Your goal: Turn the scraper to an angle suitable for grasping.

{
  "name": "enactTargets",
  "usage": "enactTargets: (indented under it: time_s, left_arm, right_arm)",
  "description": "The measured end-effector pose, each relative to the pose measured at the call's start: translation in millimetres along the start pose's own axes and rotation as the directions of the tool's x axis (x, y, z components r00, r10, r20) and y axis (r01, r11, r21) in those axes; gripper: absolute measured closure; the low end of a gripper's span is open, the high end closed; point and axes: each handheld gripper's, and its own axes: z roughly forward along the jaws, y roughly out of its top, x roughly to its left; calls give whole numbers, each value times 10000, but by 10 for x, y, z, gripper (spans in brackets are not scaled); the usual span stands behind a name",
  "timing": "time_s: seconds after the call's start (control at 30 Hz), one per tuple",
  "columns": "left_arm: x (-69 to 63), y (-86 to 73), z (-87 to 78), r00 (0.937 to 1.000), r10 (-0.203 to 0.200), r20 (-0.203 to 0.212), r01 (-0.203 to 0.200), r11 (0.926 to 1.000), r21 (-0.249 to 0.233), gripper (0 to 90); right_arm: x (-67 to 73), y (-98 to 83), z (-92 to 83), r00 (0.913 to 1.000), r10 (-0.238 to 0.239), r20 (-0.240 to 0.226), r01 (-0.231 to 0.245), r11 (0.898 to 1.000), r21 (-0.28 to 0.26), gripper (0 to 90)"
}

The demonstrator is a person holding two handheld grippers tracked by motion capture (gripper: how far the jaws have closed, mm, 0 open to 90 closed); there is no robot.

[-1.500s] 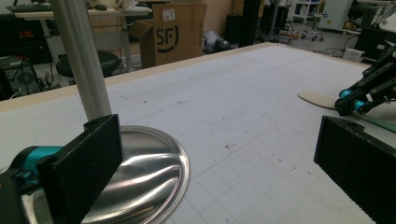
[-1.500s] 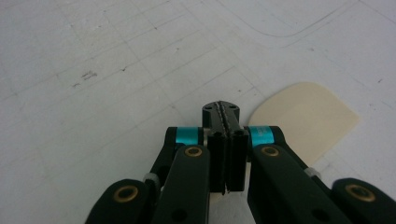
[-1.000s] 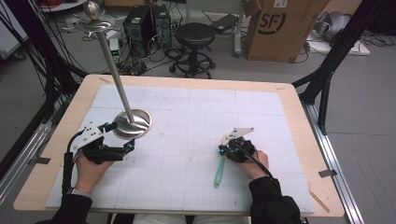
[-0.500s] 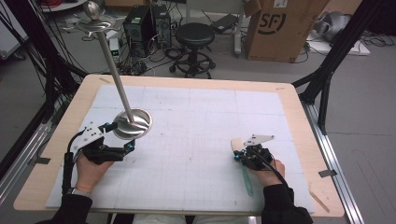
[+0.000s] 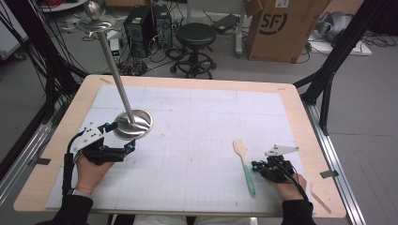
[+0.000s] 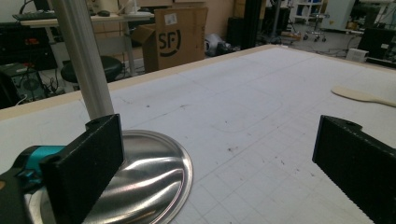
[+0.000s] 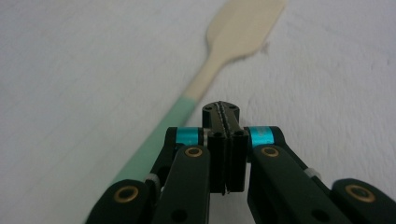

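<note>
A spatula (image 5: 245, 166) with a pale wooden blade and a mint-green handle lies flat on the white gridded mat (image 5: 197, 126), blade pointing away from me. Just to its right, my right gripper (image 5: 257, 165) rests low on the mat. In the right gripper view its jaws (image 7: 222, 112) are shut with nothing between them, and the spatula (image 7: 233, 42) runs past on their left. A metal stand has a round base (image 5: 133, 123) and a tall leaning pole (image 5: 110, 61). My left gripper (image 5: 121, 137) is open at that base (image 6: 149, 182), with one jaw beside the pole (image 6: 84, 60).
The mat covers a wooden table (image 5: 300, 112). The stand's pole leans far toward the back left and ends in a small dish with a ball (image 5: 94, 14). A stool (image 5: 196, 35) and a cardboard box (image 5: 281, 28) stand on the floor beyond the table.
My right hand has moved right and toward the near edge. The spatula now lies apart, left of the gripper, its blade in plain sight. The left hand has stayed put.
</note>
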Motion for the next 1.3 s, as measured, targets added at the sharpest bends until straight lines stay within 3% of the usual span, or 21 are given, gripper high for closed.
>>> enactTargets:
  time_s: [0.17,0.3,0.53,0.73,0.87,1.2,1.3]
  left_arm:
    - [-3,2,2,10000,8,-61,-9,10000,-69,27]
    - [-9,12,-11,9998,83,-156,-86,9997,-212,27]
    - [-2,16,-17,9997,88,-212,-95,9995,-314,27]
    - [-11,15,-14,9997,127,-229,-133,9996,-266,27]
    - [-7,8,-3,9998,102,-191,-106,9998,-196,27]
    - [-7,6,0,9998,100,-194,-104,9998,-185,27]
    - [-2,3,5,9998,84,-193,-88,9998,-192,27]
  right_arm:
    - [66,-104,-116,9995,-144,-278,148,9998,145,899]
    - [129,-130,-113,9976,-479,-497,502,9977,454,898]
    - [287,-116,-69,9893,-785,-1232,848,9953,468,898]
    - [444,-6,61,9787,-1195,-1671,1284,9908,434,897]
    - [590,112,188,9657,-1680,-1980,1795,9829,416,897]
    - [873,450,537,9451,-2640,-1924,2738,9614,261,897]
    - [887,530,623,9450,-2547,-2051,2648,9641,225,897]
